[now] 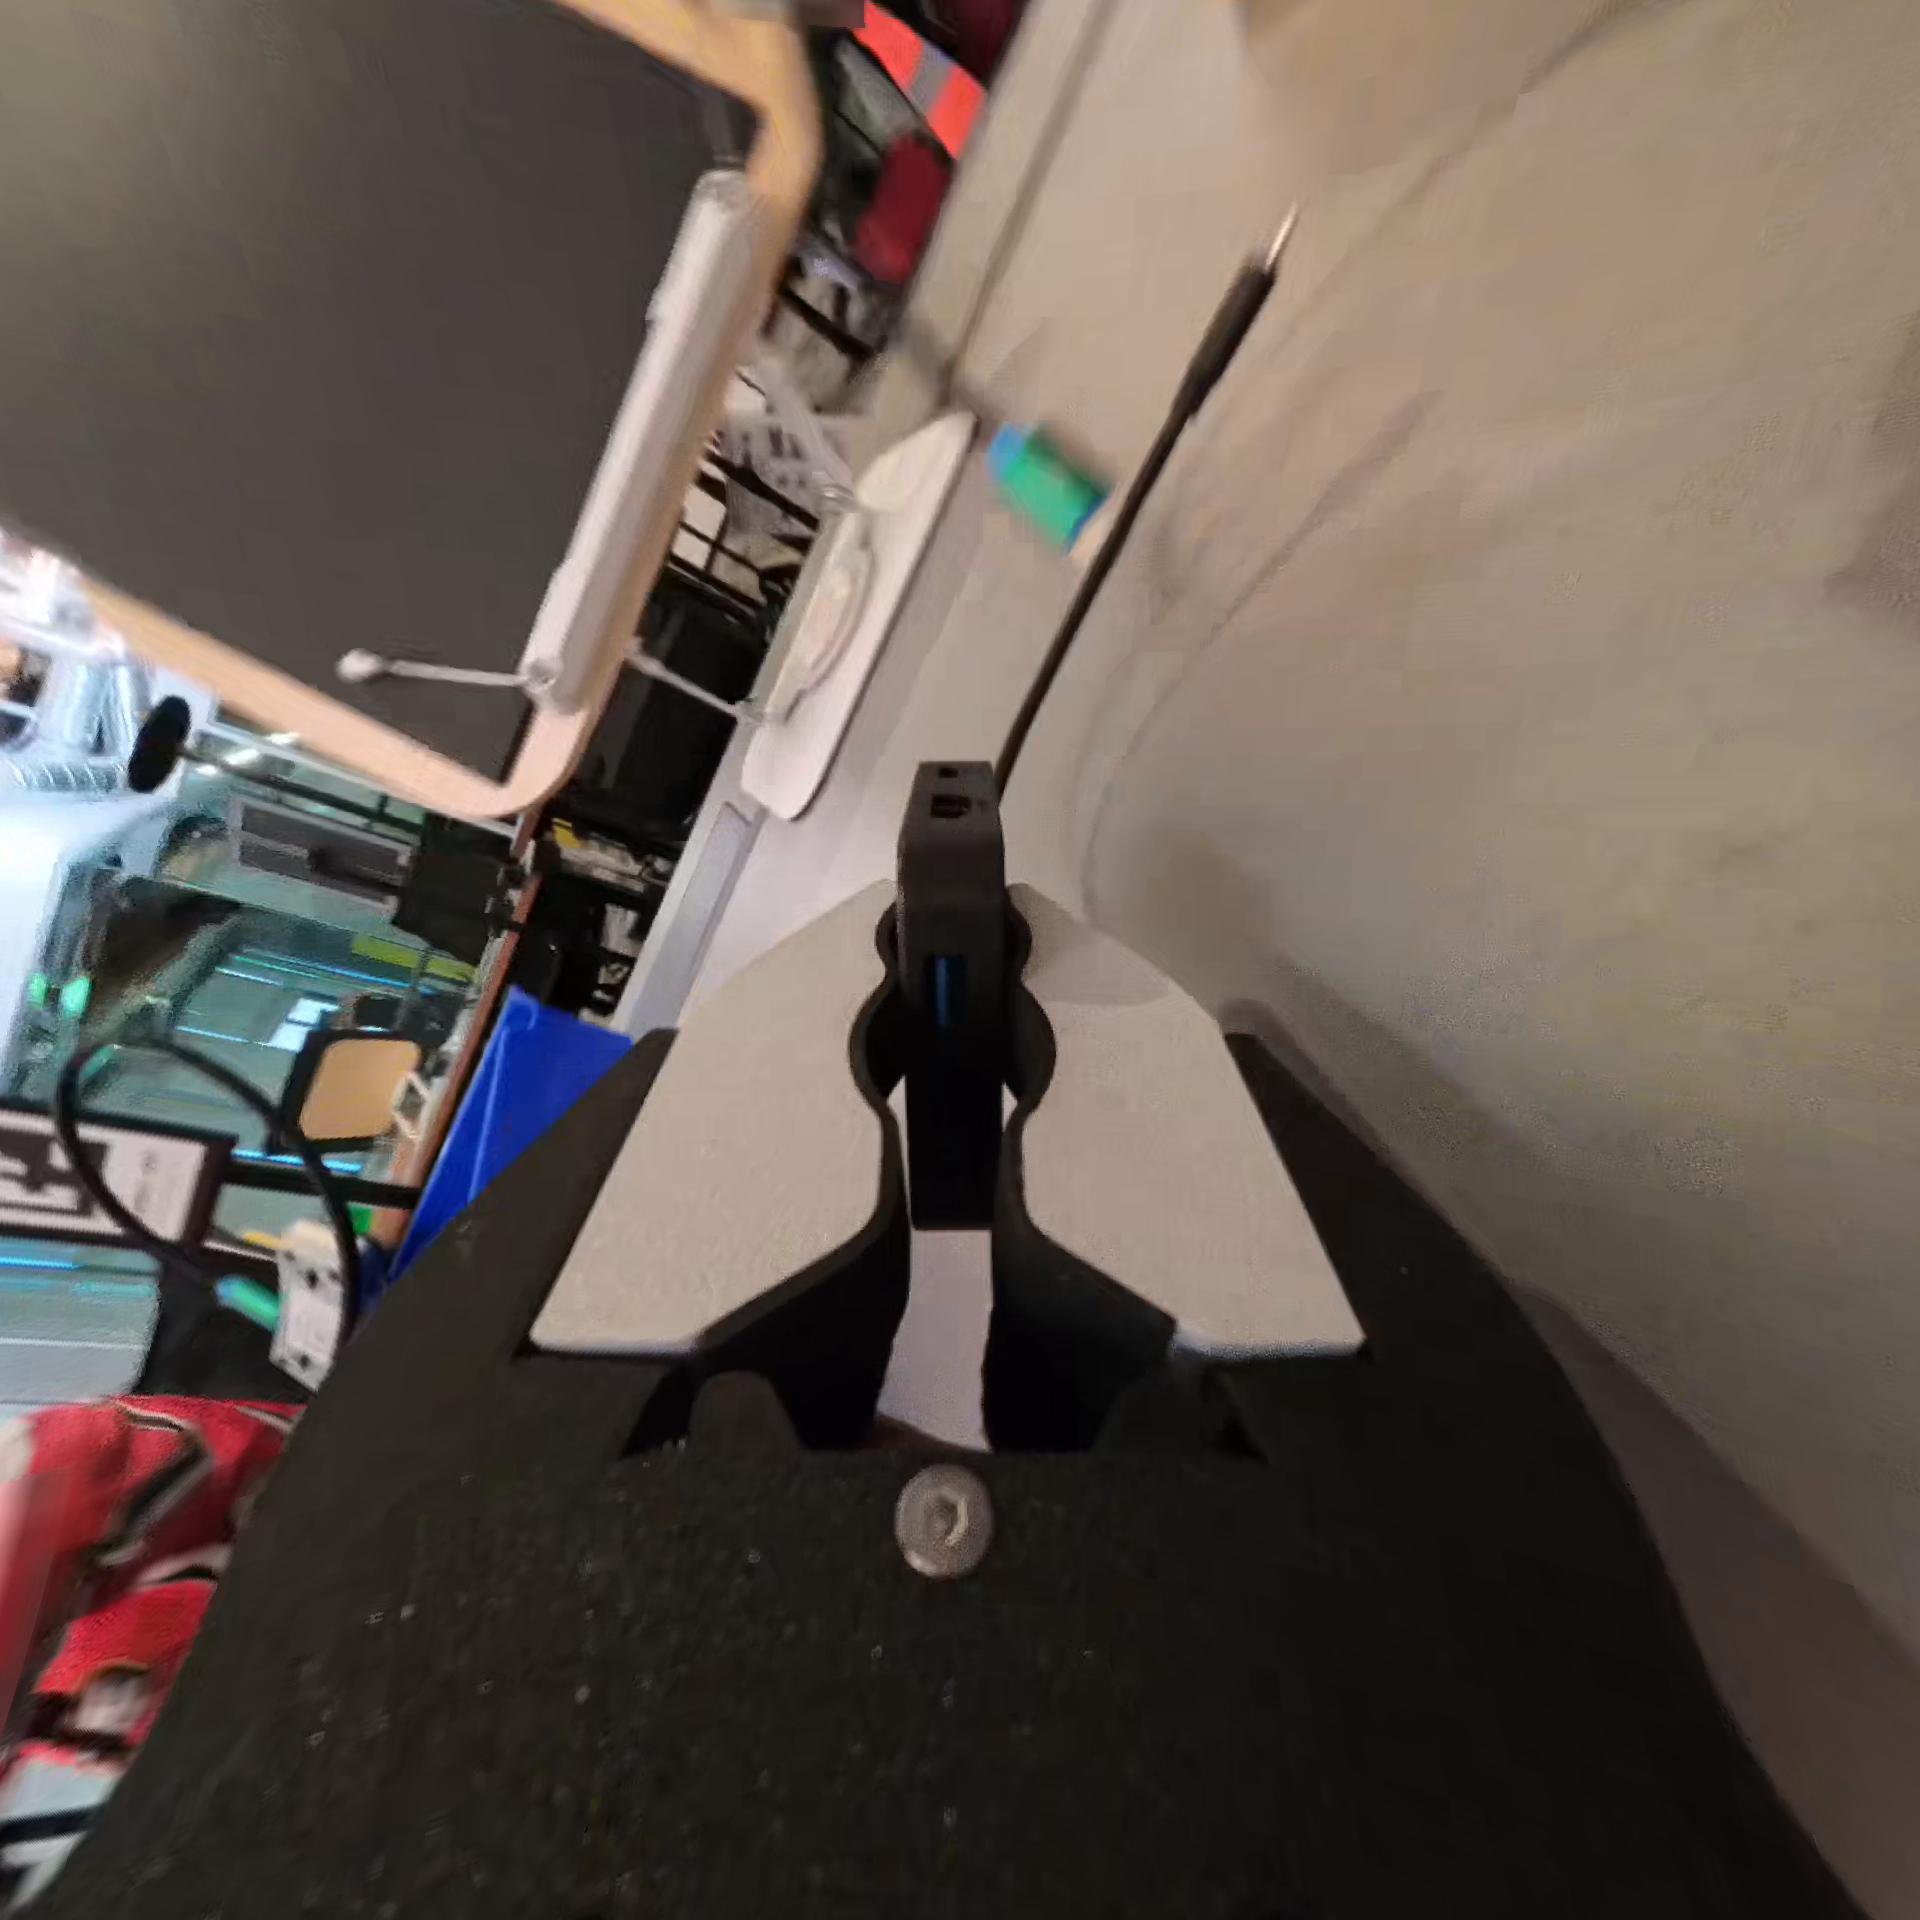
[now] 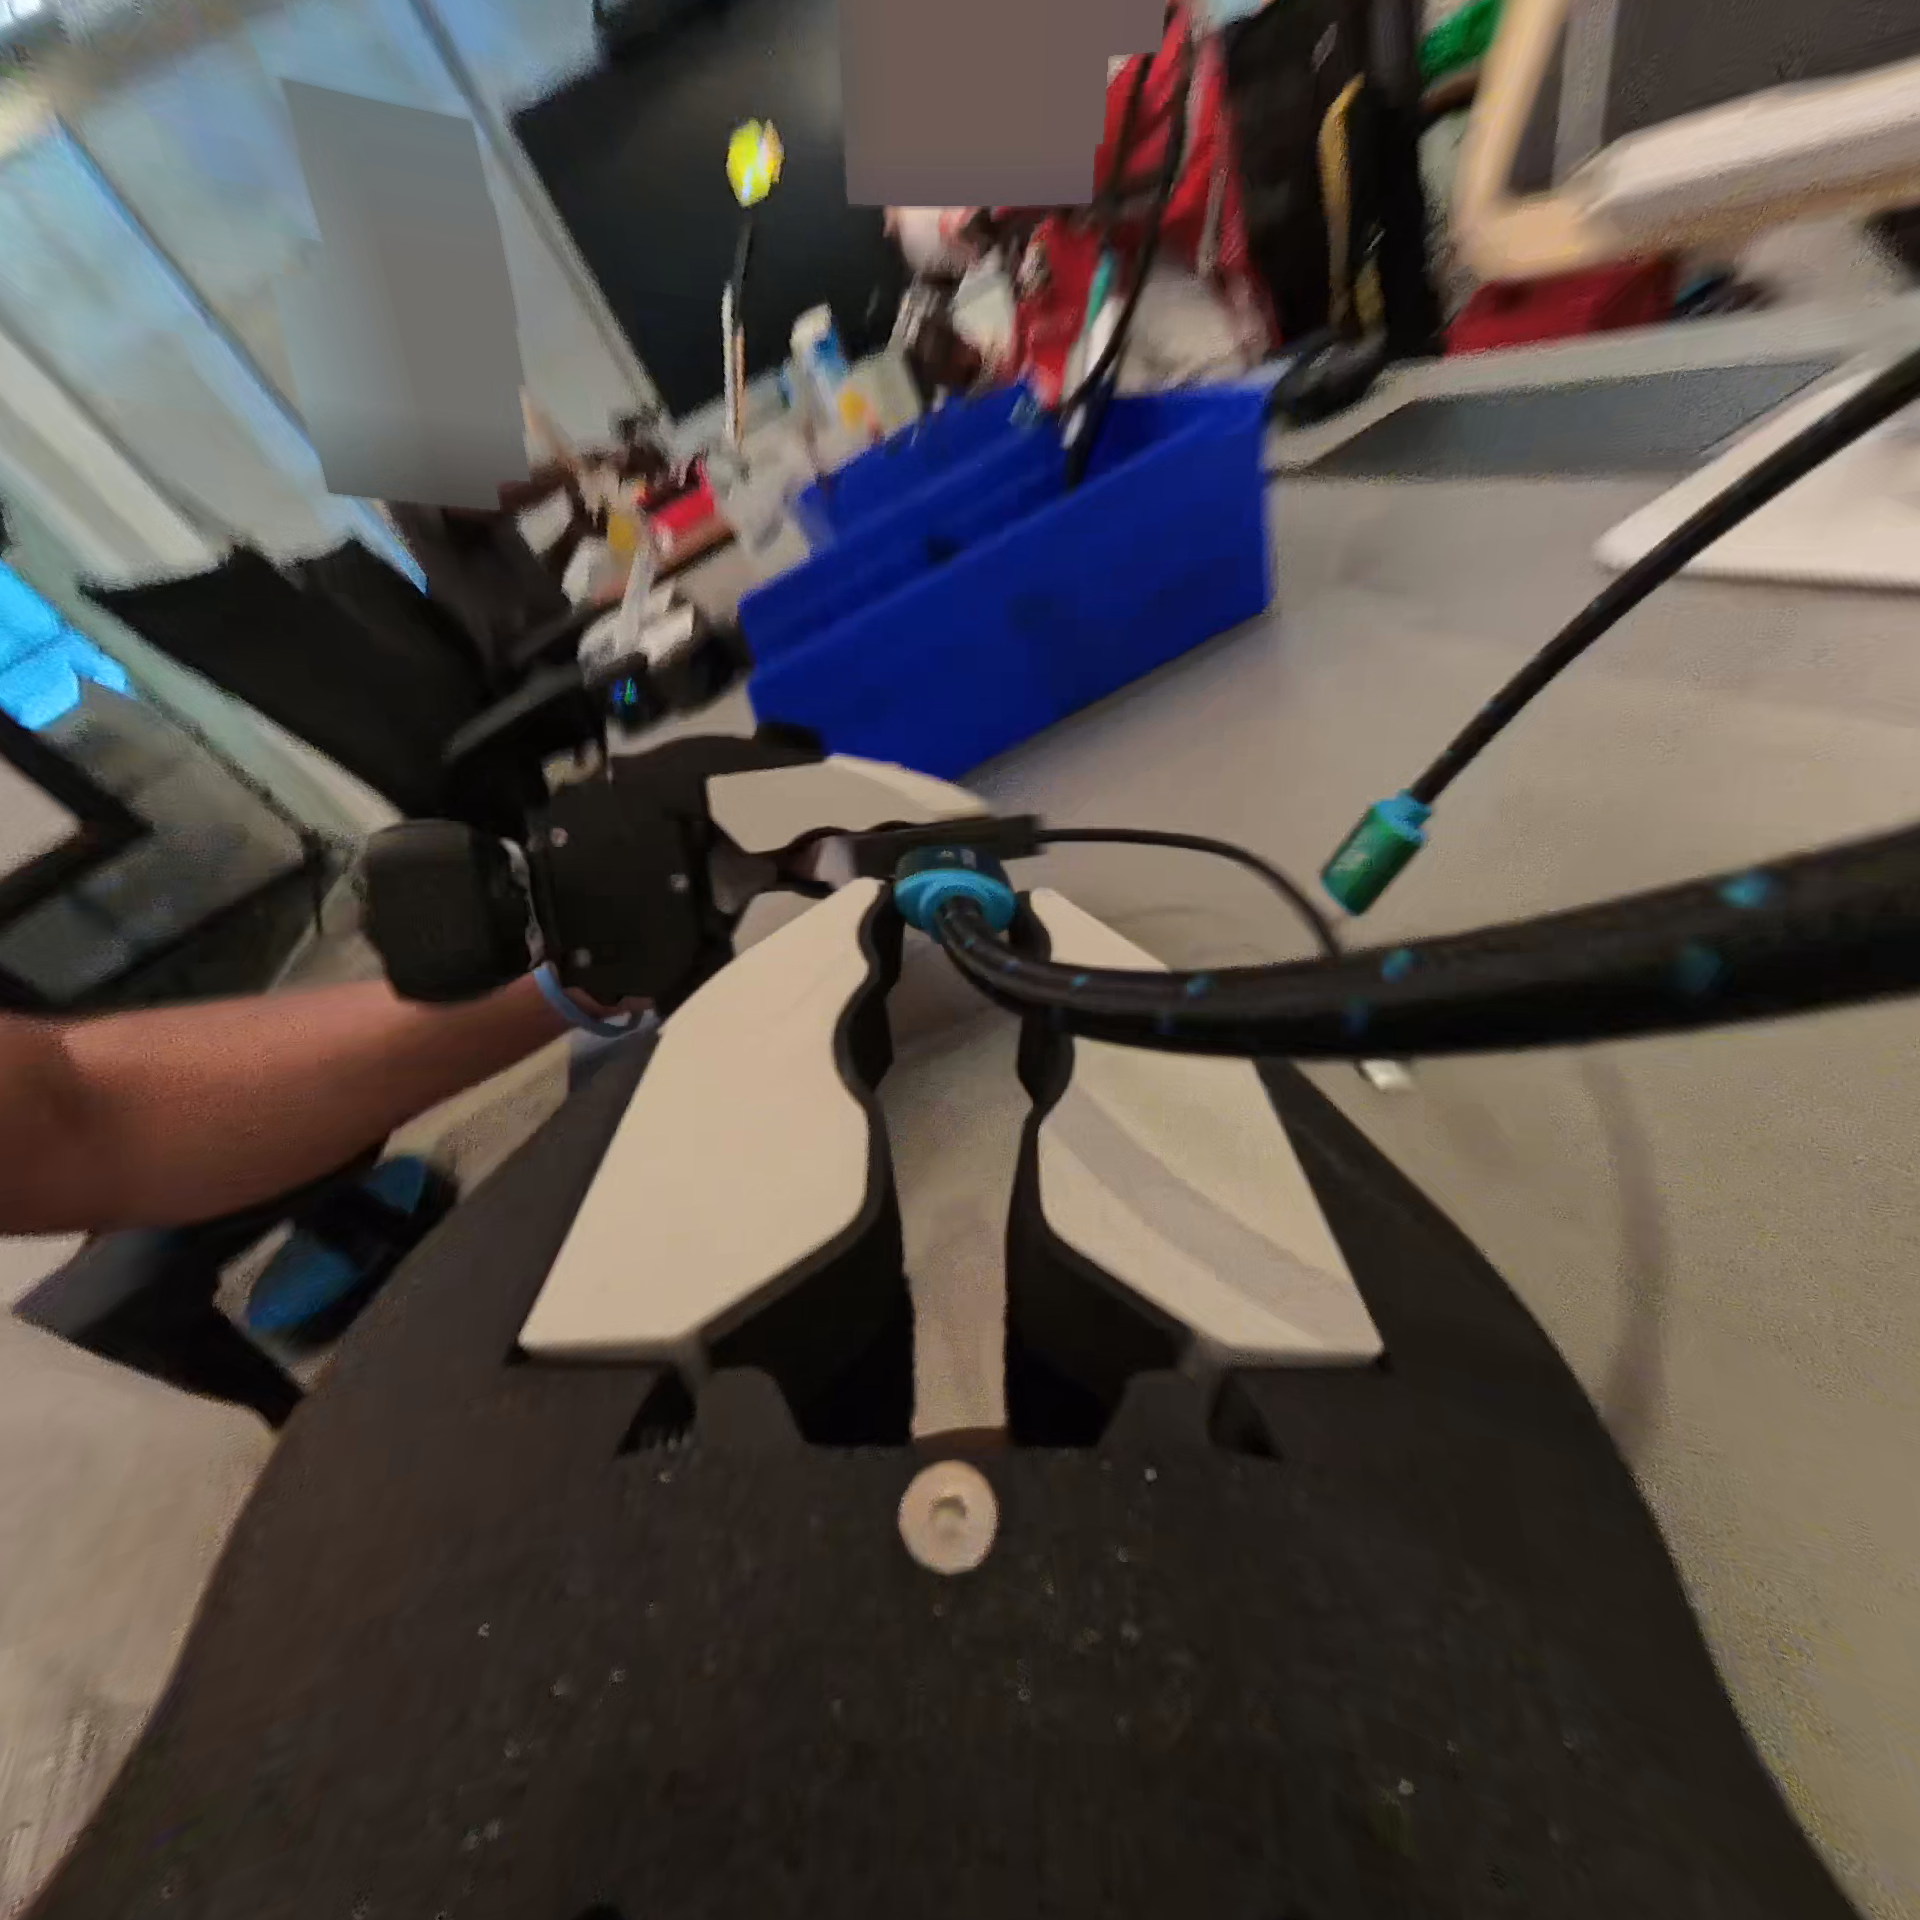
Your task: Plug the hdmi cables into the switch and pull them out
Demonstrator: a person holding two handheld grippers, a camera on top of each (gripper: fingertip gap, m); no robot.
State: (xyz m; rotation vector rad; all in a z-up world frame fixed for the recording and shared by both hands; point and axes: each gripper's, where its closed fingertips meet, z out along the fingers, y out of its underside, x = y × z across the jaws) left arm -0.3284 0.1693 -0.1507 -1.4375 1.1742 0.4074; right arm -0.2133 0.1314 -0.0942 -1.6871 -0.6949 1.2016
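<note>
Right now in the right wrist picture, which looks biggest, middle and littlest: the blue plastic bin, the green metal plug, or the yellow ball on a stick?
1. Blue plastic bin, by far the biggest.
2. Green metal plug on its black cable.
3. Yellow ball on a stick, smallest, though it sits farther back and blurry, so it may really match the plug.

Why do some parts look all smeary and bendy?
In the left wrist view the green plug and the room behind smear, while the black switch in the left gripper stays sharp. In the right wrist view the blue bin blurs, and the wide lens bends the edges.
</note>
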